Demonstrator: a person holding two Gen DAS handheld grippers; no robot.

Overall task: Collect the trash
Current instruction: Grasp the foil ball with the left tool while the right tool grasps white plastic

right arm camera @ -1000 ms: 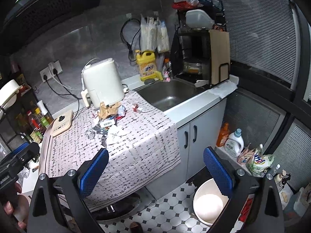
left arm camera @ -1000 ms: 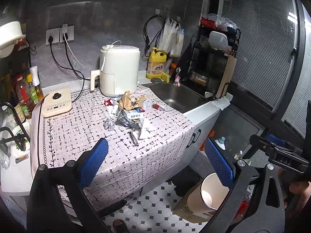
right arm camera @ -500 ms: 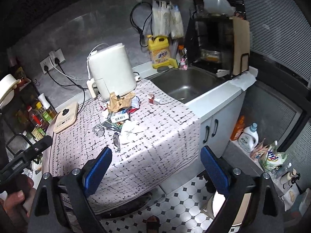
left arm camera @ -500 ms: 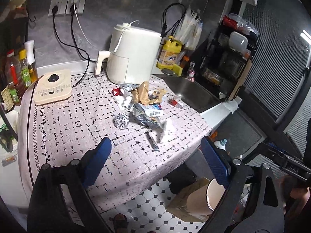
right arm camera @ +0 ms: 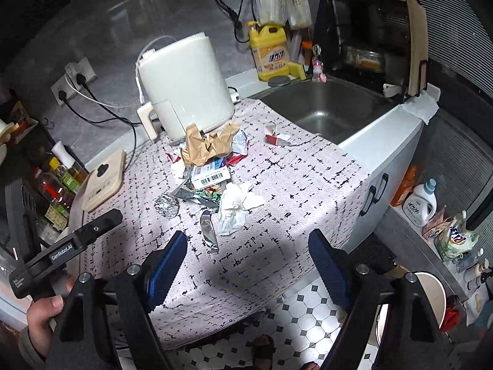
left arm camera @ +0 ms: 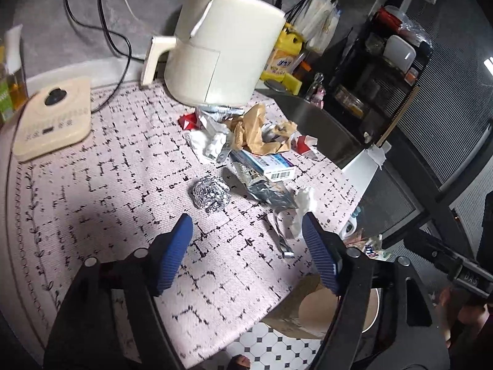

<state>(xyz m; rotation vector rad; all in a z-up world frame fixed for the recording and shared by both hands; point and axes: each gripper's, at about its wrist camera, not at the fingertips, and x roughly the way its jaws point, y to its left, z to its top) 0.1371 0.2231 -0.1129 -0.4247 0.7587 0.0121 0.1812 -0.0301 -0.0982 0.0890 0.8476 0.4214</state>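
**Litter heaped on a patterned cloth, both grippers held over it with nothing in them**

Kitchen counter under a pale cloth with black broken-line markings fills both views, with a steel sink let into the worktop at its far right end. A cream air fryer stands at the back of the cloth, and the trash lies in front of it: crumpled brown paper, a small white carton with a barcode, white wrappers, a red scrap and a red-and-white packet nearer the sink. Closer to the front edge sit a foil ball, a flattened silver pouch, a wad of white tissue and a narrow silver strip.

The left gripper hovers low over the cloth, its blue-padded jaws spread wide and gripping nothing; the foil ball lies just ahead of its left pad. The right gripper hangs over the cloth's front edge, jaws likewise wide apart and bare, with the strip and tissue just beyond them. A hand holds the other tool's handle at the lower left of the right wrist view.

A cream scale rests at the cloth's left. On the tiled floor below stands what may be a round bin, partly hidden.
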